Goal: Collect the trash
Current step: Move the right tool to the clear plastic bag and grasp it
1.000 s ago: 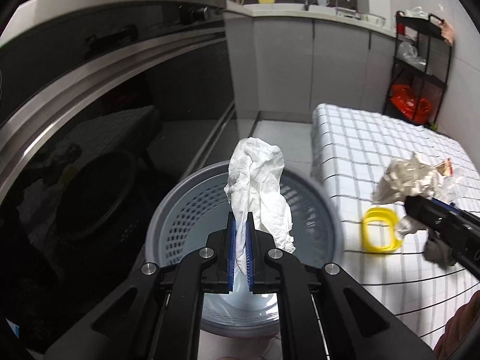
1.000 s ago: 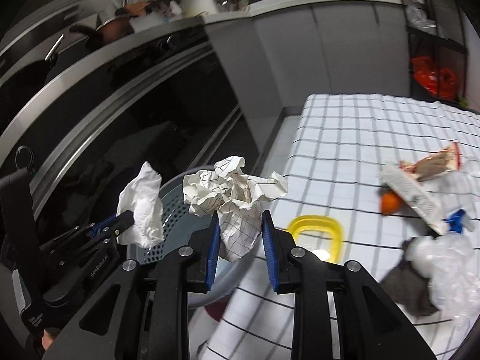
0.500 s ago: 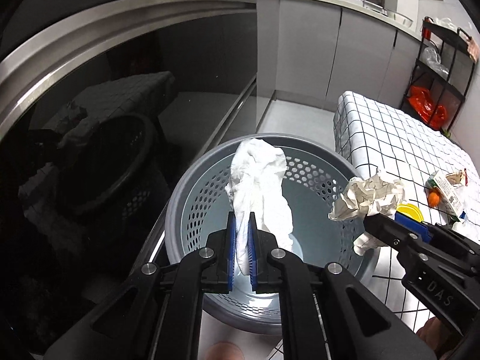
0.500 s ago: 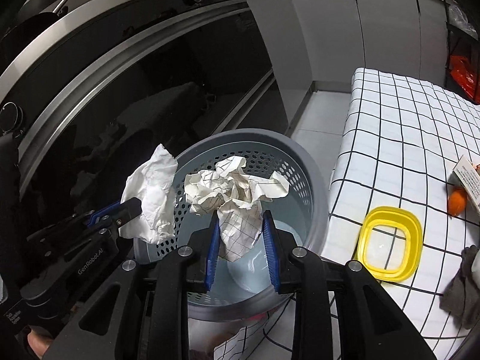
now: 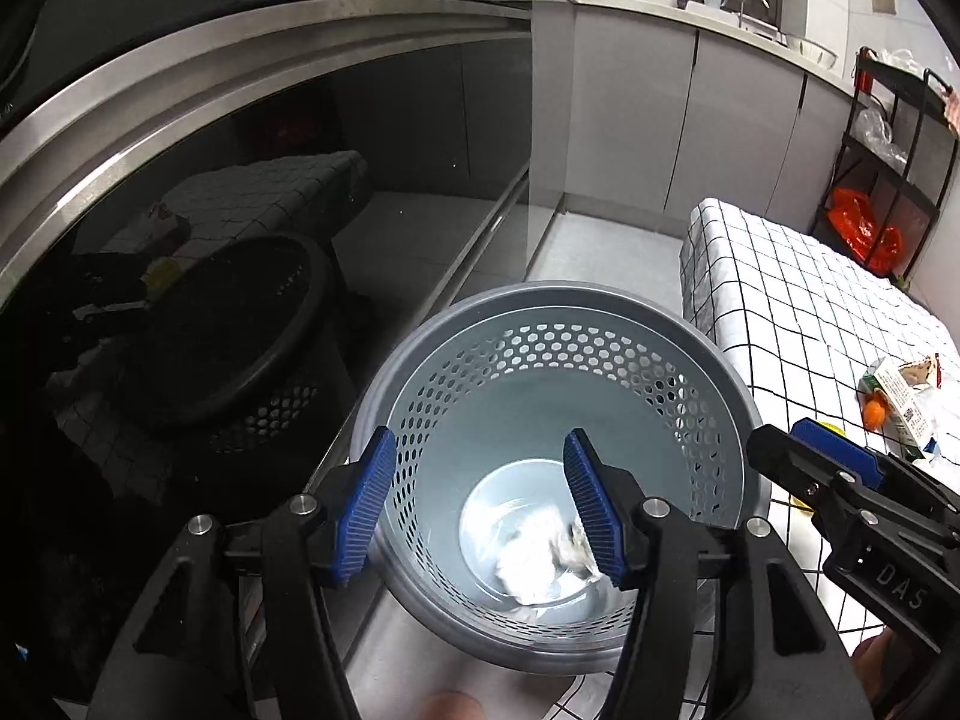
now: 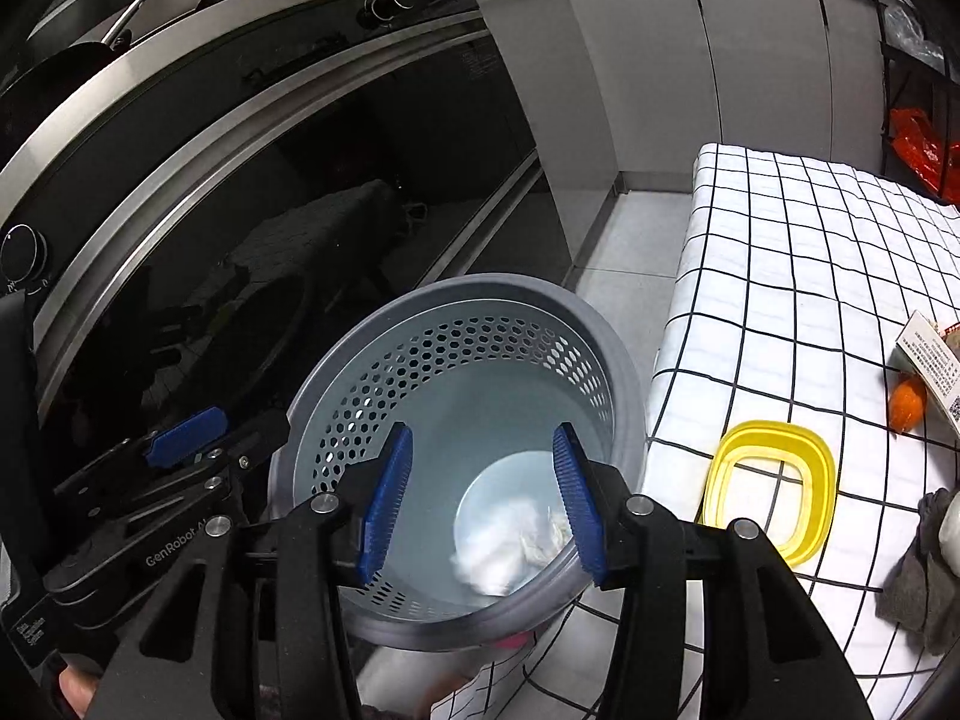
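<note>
Both paper wads [image 5: 543, 558] dropped into grey basket [image 5: 558, 312]; left gripper [image 5: 480, 510] and right gripper [image 6: 483, 495] jaws opening, empty; drop step done, next reach table [image 6: 780, 276] litter

The white wads [image 5: 540, 558] at the basket [image 5: 738, 396] bottom are motion-blurred and partly behind a blue pad, while the carton [image 6: 933, 360] at three o'clock on the bench [image 6: 780, 276] is cut by the frame edge

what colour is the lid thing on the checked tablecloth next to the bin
Yellow. The lid is a rounded-rectangle ring; the right wrist view shows it best.
</note>
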Demonstrator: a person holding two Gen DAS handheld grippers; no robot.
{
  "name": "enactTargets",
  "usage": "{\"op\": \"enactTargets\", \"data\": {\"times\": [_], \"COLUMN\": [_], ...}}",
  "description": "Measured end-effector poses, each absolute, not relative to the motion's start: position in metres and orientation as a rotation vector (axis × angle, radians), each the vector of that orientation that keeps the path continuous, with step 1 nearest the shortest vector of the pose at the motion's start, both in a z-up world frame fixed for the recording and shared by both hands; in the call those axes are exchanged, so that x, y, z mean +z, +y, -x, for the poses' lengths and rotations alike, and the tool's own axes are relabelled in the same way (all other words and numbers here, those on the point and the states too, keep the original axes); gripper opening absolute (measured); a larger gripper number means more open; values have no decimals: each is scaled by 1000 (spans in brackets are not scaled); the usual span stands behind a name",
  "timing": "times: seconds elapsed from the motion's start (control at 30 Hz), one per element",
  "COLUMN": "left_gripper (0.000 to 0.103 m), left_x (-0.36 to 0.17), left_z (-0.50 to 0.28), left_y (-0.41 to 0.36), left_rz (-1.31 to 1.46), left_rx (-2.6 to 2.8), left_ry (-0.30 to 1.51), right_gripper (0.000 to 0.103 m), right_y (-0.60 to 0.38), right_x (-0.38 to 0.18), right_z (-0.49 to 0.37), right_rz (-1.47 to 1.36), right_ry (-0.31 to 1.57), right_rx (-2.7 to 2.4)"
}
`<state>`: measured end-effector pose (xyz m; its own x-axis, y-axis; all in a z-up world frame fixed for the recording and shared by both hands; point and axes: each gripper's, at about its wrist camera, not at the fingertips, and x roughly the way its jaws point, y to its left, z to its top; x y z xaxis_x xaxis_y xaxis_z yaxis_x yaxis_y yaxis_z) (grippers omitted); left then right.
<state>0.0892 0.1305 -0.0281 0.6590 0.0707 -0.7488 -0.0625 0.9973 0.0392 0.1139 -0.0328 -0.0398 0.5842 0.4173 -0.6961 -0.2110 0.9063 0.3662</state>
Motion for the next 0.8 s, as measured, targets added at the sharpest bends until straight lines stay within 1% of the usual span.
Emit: {"op": "enactTargets", "data": {"times": [0.1,0.63,0.8], "left_gripper": [58,87,91], "left_x": [-28,-14,-9], "left_z": [-89,-78,-74], "left_y": [130,119,109], "left_rz": [-11,-16,-8], "left_rx": [77,73,40], "left_ry": [844,769,752], "right_gripper": [48,54,56], "right_y": [-35,-61,-74], "right_x": [-38,-25,-21], "right_z": [-109,-80,-68], "right_rz": [-257,-232,-229], "right_ry": [870,825,814], "right_rx": [367,309,278]}}
